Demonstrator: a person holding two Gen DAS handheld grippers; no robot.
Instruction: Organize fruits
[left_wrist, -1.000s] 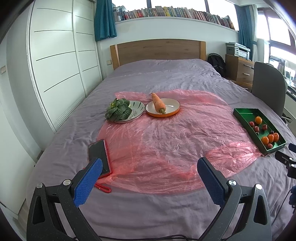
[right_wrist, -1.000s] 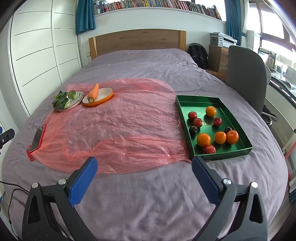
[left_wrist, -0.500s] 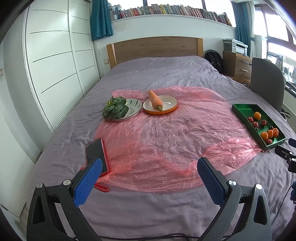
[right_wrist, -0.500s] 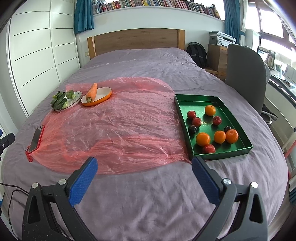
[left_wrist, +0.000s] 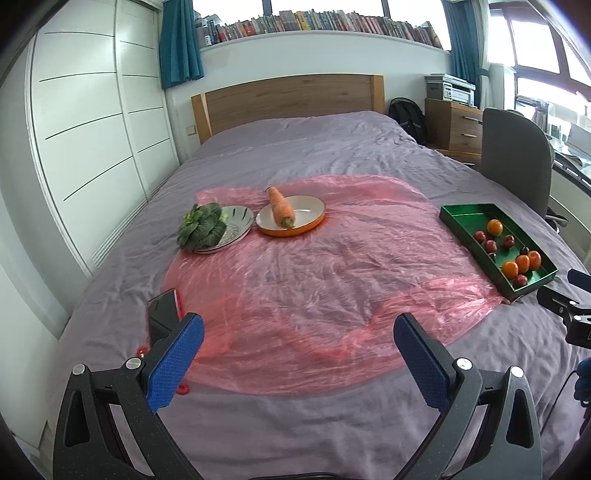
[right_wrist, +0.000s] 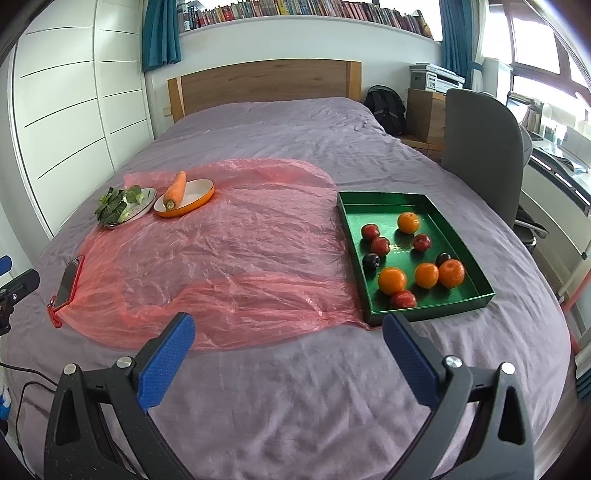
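Your left claw (left_wrist: 295, 363) hangs spread wide above the bed (left_wrist: 332, 147), blue pads well apart, gripping nothing and touching nothing; your right claw (right_wrist: 288, 360) is equally wide and empty, just short of the green tray (right_wrist: 476, 275); the fruits (right_wrist: 392, 280), orange and dark red ones, lie loose inside that tray at the right edge of the pink plastic sheet (right_wrist: 229, 258); the phone (left_wrist: 162, 314) is partly hidden behind your left pad; the tray's near corner sits close behind your right pad; the darkest fruit is hard to identify.
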